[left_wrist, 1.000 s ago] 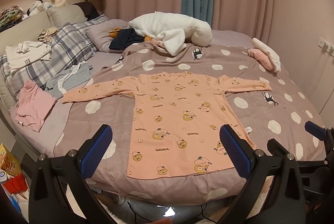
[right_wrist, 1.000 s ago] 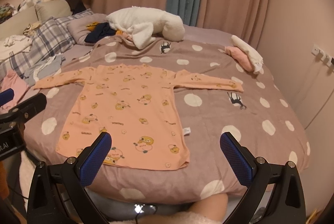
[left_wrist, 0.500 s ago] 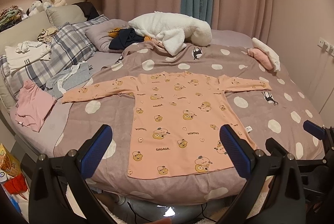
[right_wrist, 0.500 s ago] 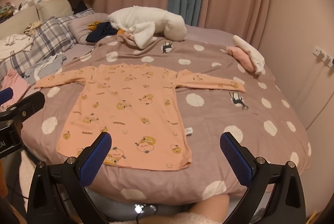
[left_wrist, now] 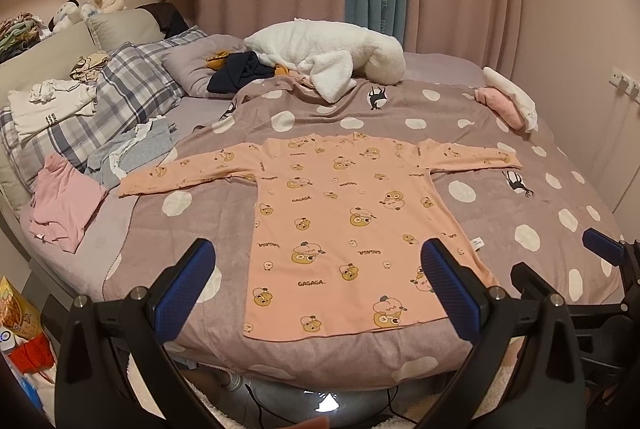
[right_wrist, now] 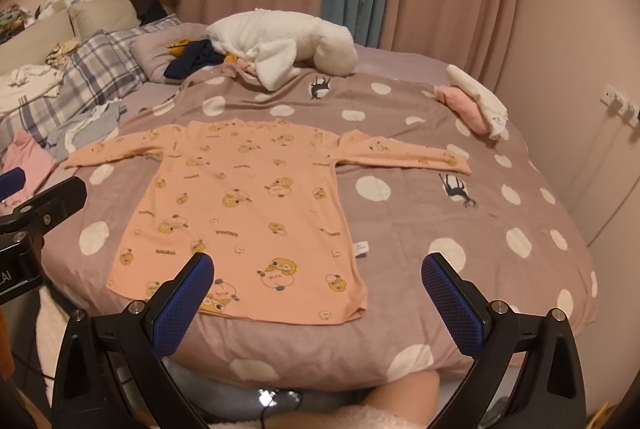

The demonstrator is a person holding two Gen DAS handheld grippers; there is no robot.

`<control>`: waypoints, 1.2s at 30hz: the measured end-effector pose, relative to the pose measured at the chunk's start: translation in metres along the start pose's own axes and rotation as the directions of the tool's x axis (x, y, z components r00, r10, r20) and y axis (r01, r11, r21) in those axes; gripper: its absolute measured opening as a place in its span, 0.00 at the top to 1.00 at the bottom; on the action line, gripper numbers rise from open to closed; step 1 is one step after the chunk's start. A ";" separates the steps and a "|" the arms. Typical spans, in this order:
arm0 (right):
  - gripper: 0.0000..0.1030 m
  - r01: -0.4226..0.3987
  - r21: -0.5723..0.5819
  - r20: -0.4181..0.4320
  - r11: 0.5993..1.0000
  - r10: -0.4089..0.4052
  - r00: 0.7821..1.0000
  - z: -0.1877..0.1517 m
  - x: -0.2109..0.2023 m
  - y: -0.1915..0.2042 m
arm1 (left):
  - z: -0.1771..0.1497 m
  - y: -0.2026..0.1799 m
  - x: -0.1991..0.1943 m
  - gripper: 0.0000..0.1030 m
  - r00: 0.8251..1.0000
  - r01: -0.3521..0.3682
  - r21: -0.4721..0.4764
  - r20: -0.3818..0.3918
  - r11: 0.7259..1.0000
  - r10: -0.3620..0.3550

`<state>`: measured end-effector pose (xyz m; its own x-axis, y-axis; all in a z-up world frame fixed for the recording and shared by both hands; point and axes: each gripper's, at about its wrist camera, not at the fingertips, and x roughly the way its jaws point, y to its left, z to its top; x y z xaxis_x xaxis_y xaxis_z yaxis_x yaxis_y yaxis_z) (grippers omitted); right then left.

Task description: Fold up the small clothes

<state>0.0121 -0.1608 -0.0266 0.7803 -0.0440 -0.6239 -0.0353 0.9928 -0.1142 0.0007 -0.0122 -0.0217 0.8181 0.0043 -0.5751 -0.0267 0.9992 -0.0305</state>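
A peach long-sleeved shirt [left_wrist: 340, 213] with cartoon prints lies flat on the spotted mauve blanket [left_wrist: 480, 117], both sleeves stretched out sideways, hem toward me. In the right wrist view the same shirt [right_wrist: 248, 205] spreads to the left of centre. My left gripper [left_wrist: 318, 281] hovers open above the hem, nothing between its blue pads. My right gripper [right_wrist: 318, 285] also hangs open, over the shirt's lower right corner and the blanket's front edge. Neither touches the cloth. The right gripper's blue tip [left_wrist: 604, 253] shows at the far right of the left wrist view.
A white fluffy plush [left_wrist: 328, 53] and dark clothes [left_wrist: 240, 73] sit at the bed's far side. Folded pink and white items [left_wrist: 508, 101] lie far right. Plaid pillows [left_wrist: 120, 97], grey clothes [left_wrist: 136, 149] and a pink garment [left_wrist: 64, 205] crowd the left. A wall stands close on the right.
The right wrist view has shifted slightly forward and right over the bed. The shirt has not moved, and both grippers stay open.
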 end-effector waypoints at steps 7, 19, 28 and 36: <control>0.00 -0.007 0.017 0.025 1.000 0.006 1.000 0.010 0.011 -0.011 | 0.013 0.005 0.007 0.00 1.000 0.009 -0.007 0.021 1.000 -0.009; 0.00 -0.076 0.151 0.032 0.986 0.072 0.997 0.033 0.106 -0.084 | 0.019 0.023 0.079 0.00 0.992 0.111 -0.149 0.072 0.983 -0.101; 0.00 -0.213 0.466 0.076 0.859 0.201 0.977 0.045 0.245 -0.224 | 0.041 0.016 0.189 0.00 0.984 0.166 -0.174 0.090 0.971 -0.153; 0.00 -0.316 0.836 0.222 0.449 0.251 0.942 0.020 0.336 -0.334 | 0.059 -0.008 0.243 0.00 0.991 0.131 -0.012 0.015 0.991 -0.131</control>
<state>0.2983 -0.5053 -0.1825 0.8649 0.2322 -0.4451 0.2592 0.5528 0.7920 0.2342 -0.0169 -0.1129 0.8230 -0.1262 -0.5539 0.0743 0.9906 -0.1152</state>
